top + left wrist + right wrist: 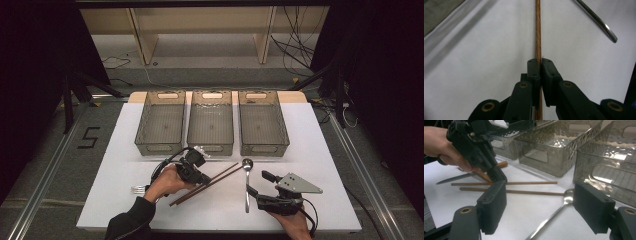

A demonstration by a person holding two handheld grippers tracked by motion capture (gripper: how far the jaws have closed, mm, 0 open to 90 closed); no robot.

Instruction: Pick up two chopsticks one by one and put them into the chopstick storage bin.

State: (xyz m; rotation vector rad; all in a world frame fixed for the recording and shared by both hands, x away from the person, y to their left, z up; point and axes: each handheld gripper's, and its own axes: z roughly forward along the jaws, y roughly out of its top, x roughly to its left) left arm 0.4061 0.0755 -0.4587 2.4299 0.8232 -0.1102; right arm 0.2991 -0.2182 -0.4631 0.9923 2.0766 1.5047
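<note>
Left claw (540, 62) is clamped tight on one chopstick (538, 32), which runs straight up the middle of its own view, down on the white bench (300, 130). Lower centre of the high view, both chopsticks lie slanted beside the spoon (246, 185). Right claw (541, 207) sits wide open over the spoon, holding nothing.

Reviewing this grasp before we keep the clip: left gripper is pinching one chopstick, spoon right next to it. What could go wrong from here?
1. The left gripper clamps the chopstick with only the pad tips, away from its middle; on lifting it may pivot or slip.
2. The second chopstick lies close alongside and could get dragged.
3. The spoon lies near the chopstick tips; a swing toward the bins might knock it. The right gripper sits open beside it.
</note>
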